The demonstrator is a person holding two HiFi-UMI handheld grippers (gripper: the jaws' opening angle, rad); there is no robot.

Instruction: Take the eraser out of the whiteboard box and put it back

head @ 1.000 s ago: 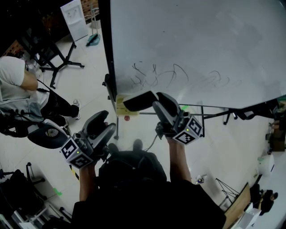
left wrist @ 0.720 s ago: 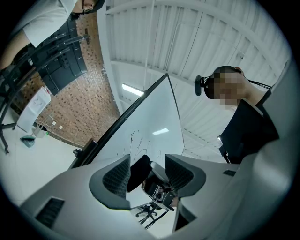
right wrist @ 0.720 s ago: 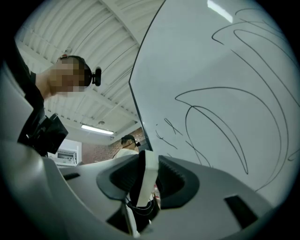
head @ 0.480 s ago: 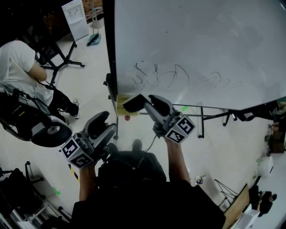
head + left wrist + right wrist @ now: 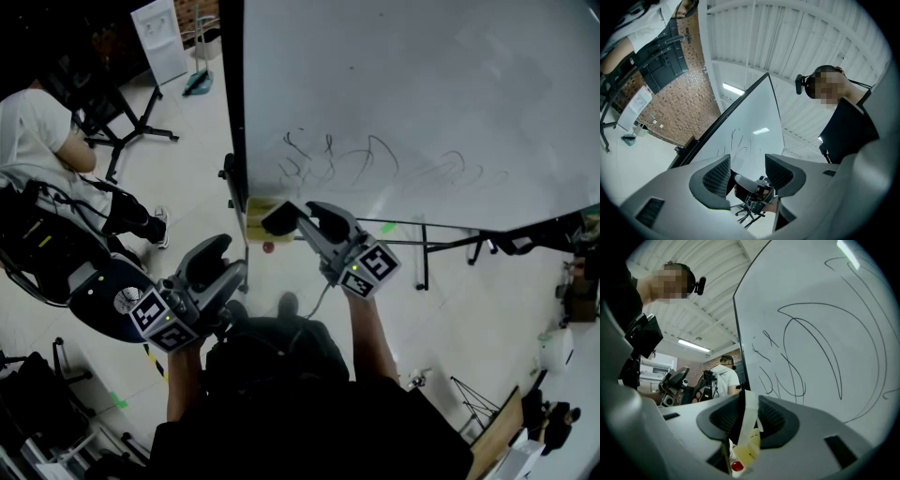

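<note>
The eraser (image 5: 278, 218) is standing on edge between the two jaws of my right claw (image 5: 305, 221), its pale felt strip (image 5: 747, 420) facing one pad and its black back facing the other. The jaws are pressing on it from both sides, set only as wide apart as the eraser is thick. It is hanging right over the yellowish whiteboard box (image 5: 253, 221), at the box's open top, and I cannot tell whether its lower end is touching the box. In the right gripper view a small red round thing (image 5: 736, 467) is showing just below the box.

The box is sitting at the lower left corner of the whiteboard (image 5: 422, 94), against its dark frame, and black scribbles (image 5: 366, 164) are running across the board just above it.

My left claw (image 5: 217, 261) is hovering lower and to the left, well apart from the box. Its jaws are standing open with nothing between them.

Off to the left a person in a white shirt (image 5: 37, 155) is sitting.
</note>
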